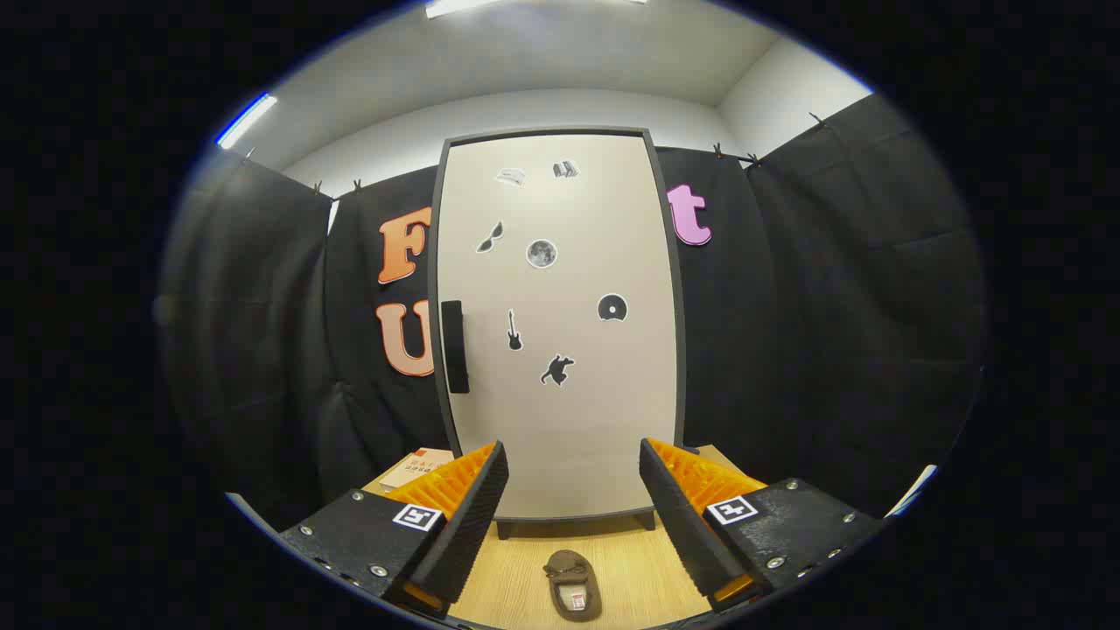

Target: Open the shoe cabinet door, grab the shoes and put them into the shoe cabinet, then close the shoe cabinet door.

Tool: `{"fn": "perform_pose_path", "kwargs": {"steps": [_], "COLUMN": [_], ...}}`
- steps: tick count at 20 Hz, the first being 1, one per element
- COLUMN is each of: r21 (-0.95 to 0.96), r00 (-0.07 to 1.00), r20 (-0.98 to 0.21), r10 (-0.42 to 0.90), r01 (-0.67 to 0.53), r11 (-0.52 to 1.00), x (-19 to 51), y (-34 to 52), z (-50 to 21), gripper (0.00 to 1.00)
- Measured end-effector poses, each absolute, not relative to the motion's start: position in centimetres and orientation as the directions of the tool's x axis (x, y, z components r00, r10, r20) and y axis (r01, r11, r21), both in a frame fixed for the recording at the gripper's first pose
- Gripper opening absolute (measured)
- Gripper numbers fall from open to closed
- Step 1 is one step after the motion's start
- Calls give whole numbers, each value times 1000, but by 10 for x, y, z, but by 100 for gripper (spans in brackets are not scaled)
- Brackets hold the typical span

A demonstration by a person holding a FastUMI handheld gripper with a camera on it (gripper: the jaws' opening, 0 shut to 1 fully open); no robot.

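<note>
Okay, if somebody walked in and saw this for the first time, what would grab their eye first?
Probably the tall pale shoe cabinet straight ahead beyond the tongs, its door shut, dotted with small dark stickers and carrying a black handle on its left edge. Next, the lone brown shoe on the wooden floor, lying between the open fingers.

The shoe cabinet point(560, 324) stands upright at the far end of the floor point(630, 569), against the booth wall point(787, 332). Its door point(569, 420) is closed, with the handle point(453, 346) on the left edge. A shoe point(573, 584) lies on the floor near the cabinet front, between the spread fingers of the gripper point(573, 490). A paper item point(418, 466) lies on the floor left of the cabinet base.
</note>
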State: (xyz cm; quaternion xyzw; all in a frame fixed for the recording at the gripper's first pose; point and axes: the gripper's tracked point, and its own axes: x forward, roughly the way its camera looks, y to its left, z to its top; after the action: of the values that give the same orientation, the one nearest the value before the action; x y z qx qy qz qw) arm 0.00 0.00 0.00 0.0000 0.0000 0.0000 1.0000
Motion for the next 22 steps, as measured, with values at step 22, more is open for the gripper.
{"fn": "perform_pose_path", "kwargs": {"steps": [22], "r21": [-24], "r00": [997], "r20": [-46], "r10": [56], "r01": [-57], "r11": [998], "x": [-11], "y": [0], "z": [-6], "gripper": [95]}}
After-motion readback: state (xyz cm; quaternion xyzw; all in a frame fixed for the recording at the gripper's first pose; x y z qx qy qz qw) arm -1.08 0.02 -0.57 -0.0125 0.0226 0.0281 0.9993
